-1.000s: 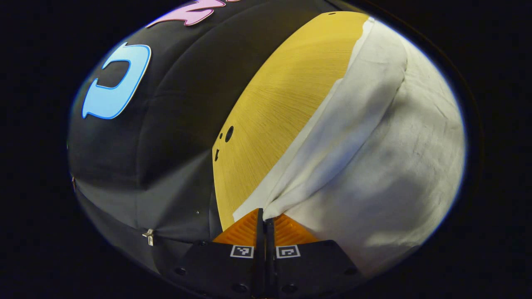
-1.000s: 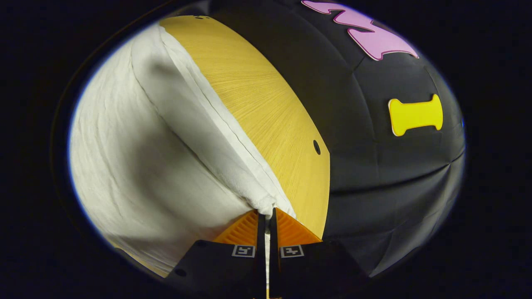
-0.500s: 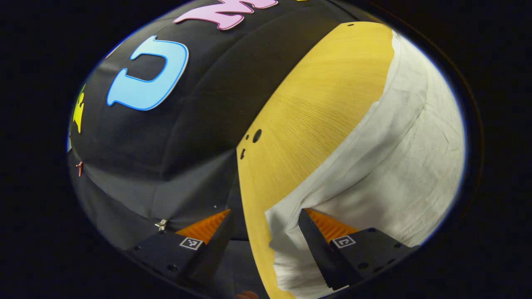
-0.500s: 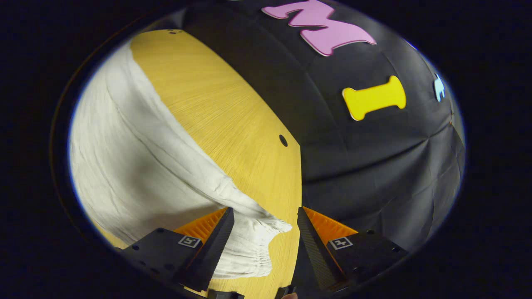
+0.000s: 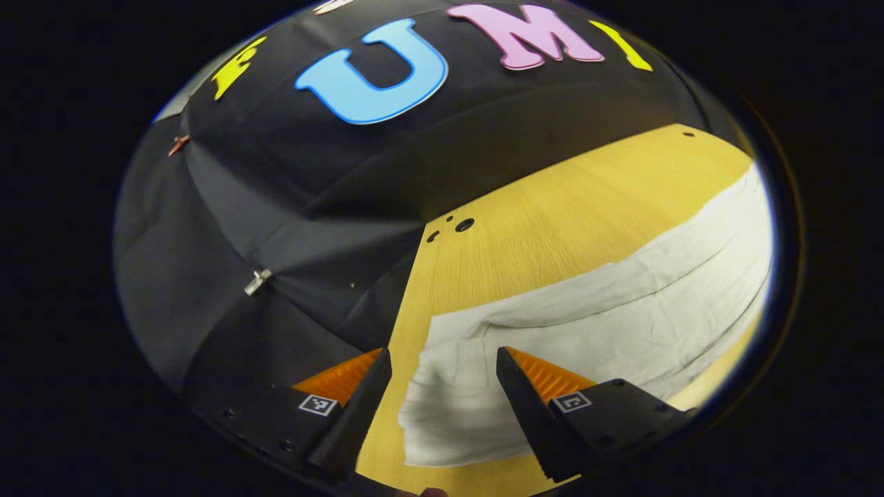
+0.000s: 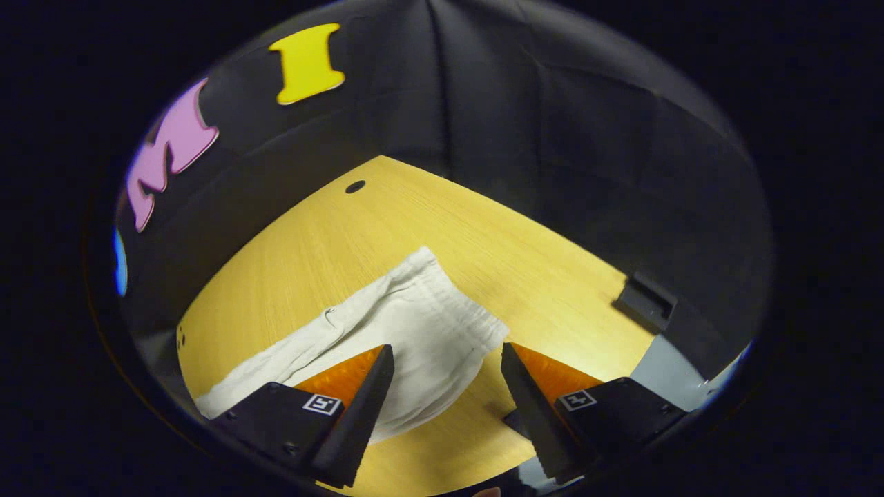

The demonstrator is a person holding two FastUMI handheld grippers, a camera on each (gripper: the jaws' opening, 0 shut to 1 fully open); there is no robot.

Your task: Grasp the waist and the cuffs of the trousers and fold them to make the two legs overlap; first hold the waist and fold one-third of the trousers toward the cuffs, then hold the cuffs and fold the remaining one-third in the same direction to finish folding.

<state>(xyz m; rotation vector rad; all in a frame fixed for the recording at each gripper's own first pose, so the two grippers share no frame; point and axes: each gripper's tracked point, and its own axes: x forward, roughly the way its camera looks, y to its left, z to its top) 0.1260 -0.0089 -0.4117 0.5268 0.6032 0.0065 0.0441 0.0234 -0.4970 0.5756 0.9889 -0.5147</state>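
Both grippers, left (image 5: 443, 386) and right (image 6: 447, 383), gape wide, empty; trousers (image 6: 387, 331) lie lower-centre, long axis running lower-left.

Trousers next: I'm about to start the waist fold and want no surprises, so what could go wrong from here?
Both the left gripper and right gripper are open above the trousers, so nothing holds the layers. The rumpled long edge might fold crooked. A shallow pinch at the gathered waist may catch just one layer.

The trousers (image 5: 587, 304) are made of soft, matt, lightly creased cloth, gathered at one end. The table (image 6: 525, 262) is finished in smooth, fine-grained wood with a faint sheen.
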